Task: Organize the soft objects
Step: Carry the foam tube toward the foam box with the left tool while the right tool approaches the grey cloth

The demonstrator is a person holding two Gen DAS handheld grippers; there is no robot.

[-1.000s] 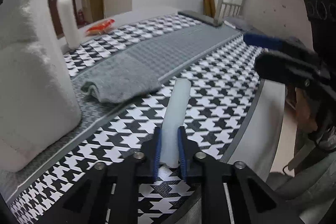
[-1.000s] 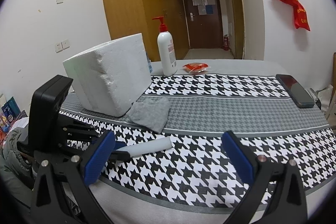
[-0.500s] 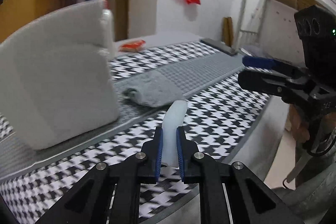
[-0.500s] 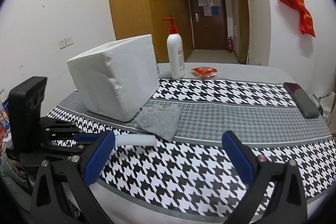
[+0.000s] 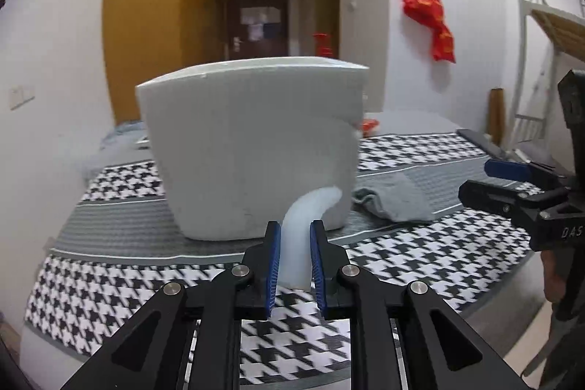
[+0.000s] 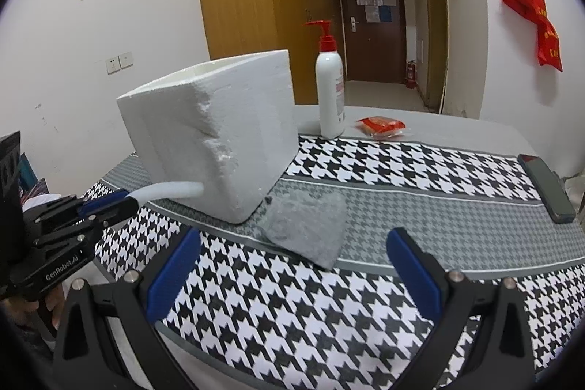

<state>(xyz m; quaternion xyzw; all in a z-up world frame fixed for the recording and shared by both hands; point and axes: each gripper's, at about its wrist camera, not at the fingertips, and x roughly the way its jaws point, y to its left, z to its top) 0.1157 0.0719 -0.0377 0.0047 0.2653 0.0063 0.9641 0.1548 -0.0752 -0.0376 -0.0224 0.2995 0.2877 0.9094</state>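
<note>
By foam box [image 5: 252, 148] edge: tube [image 5: 303, 229].

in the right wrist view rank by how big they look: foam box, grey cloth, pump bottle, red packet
1. foam box
2. grey cloth
3. pump bottle, though it stands farther back, so its place against the cloth is unsure
4. red packet

- Your left wrist camera looks along its tool [image 5: 294, 258], close to the foam box [image 5: 252, 148].
- Your right wrist camera faces the door [image 6: 371, 24] across the surface [image 6: 420, 203].
- Both share box and grey cloth [image 6: 307, 225].
</note>
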